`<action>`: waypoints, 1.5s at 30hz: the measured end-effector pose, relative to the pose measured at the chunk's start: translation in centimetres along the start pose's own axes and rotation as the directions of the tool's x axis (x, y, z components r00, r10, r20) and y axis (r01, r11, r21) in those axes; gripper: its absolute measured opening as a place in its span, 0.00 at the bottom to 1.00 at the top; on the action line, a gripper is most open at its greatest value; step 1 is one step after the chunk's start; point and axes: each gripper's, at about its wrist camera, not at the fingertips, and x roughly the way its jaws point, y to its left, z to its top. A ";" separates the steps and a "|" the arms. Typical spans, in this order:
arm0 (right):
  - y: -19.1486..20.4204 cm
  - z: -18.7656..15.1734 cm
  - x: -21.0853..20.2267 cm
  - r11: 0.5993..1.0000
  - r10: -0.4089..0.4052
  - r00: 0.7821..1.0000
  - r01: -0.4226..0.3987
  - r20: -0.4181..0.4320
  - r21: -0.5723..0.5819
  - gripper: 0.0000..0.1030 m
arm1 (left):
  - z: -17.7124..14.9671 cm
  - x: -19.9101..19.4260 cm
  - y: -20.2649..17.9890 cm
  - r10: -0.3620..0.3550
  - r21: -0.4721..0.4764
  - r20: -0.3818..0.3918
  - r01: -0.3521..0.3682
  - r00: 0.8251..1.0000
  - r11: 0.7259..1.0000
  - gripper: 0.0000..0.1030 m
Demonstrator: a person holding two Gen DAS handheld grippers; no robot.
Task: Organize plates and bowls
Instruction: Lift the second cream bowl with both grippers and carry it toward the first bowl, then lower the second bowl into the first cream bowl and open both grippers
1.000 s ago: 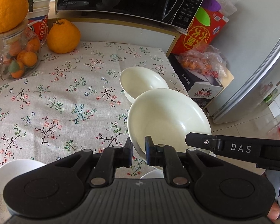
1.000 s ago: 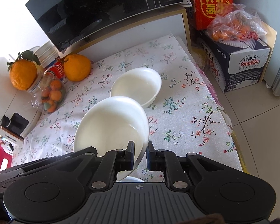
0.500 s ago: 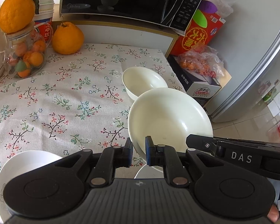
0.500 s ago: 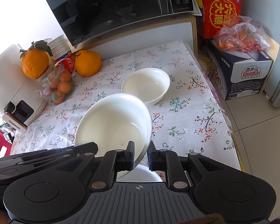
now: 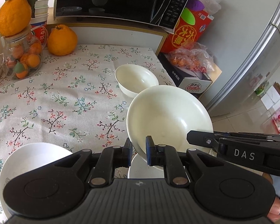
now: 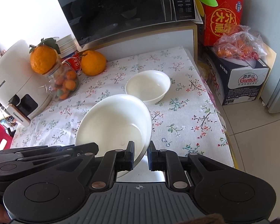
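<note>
A large white bowl (image 5: 168, 117) (image 6: 113, 125) is held above the floral tablecloth (image 5: 56, 102), tilted. My left gripper (image 5: 138, 151) is shut on its near left rim. My right gripper (image 6: 141, 155) is shut on its right rim; it also shows in the left wrist view (image 5: 233, 147). A smaller white bowl (image 5: 136, 78) (image 6: 148, 85) rests on the cloth behind it. A white plate (image 5: 28, 160) lies at the near left. Another white dish (image 5: 140, 169) sits under the held bowl, mostly hidden.
A glass jar of small oranges (image 5: 22, 59) topped by a big orange, another orange (image 5: 62, 40) and a microwave (image 5: 121, 0) stand at the back. A white appliance (image 6: 15, 85) is at the left. The table's right edge (image 6: 220, 123) drops to boxes and a fridge (image 5: 261, 46).
Both grippers have lifted the large bowl higher and drawn back slightly; more of the table, the near-left plate and the dish beneath it show now.
</note>
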 end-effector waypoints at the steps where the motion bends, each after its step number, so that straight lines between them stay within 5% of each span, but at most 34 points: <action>1: 0.1 -0.2 0.0 1.000 -0.002 1.000 0.002 -0.004 -0.005 0.15 | -0.1 0.0 0.0 -0.001 0.002 -0.004 0.001 1.000 1.000 0.12; 24: -0.5 -3.6 1.2 0.998 0.009 0.990 -0.018 -0.143 -0.060 0.16 | -3.5 1.3 -0.5 0.021 0.055 -0.138 -0.013 0.990 0.998 0.15; 45: -1.1 -3.5 1.8 0.997 -0.052 0.987 0.043 -0.153 -0.063 0.17 | -3.4 2.1 -0.3 0.040 0.034 -0.154 -0.035 0.987 0.999 0.19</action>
